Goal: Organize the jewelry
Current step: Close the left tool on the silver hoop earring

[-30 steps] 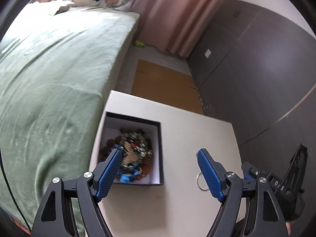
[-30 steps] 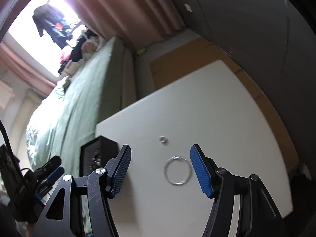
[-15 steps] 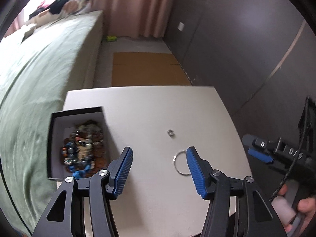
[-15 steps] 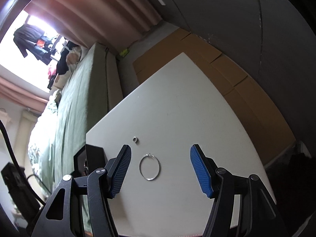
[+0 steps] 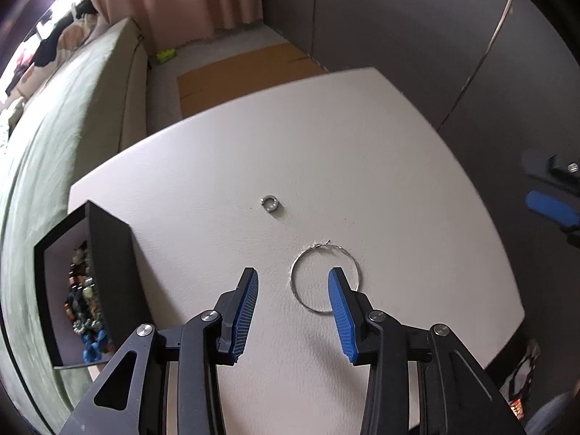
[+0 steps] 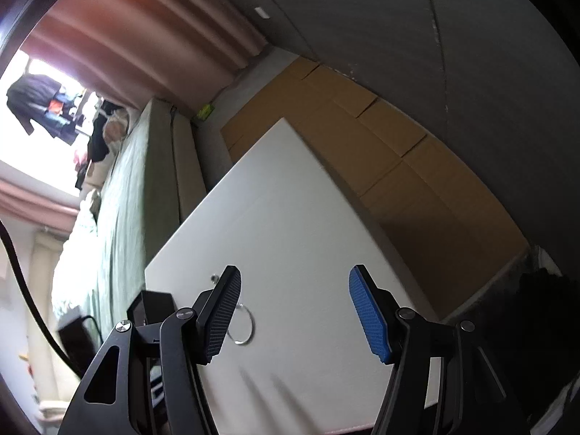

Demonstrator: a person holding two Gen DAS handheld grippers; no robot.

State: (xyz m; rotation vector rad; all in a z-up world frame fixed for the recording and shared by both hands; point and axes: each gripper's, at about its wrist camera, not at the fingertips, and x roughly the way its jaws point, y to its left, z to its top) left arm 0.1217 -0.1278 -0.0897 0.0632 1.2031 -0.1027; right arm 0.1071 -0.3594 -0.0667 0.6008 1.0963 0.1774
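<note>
A thin silver hoop lies flat on the white table. My left gripper is open and low over the table, its right finger over the hoop's right side. A small silver ring lies just beyond the hoop. A black box holding several beaded pieces stands at the table's left edge. My right gripper is open and empty above the table; the hoop shows partly behind its left finger, the ring and box farther left.
A green-covered bed runs along the table's left side. Brown cardboard lies on the floor beyond the table. Dark cabinet panels stand behind and to the right. Pink curtains hang at the back.
My left gripper has swung right from the box and come down over the hoop, its jaws narrower. My right gripper has drawn back and to the right, away from the hoop.
</note>
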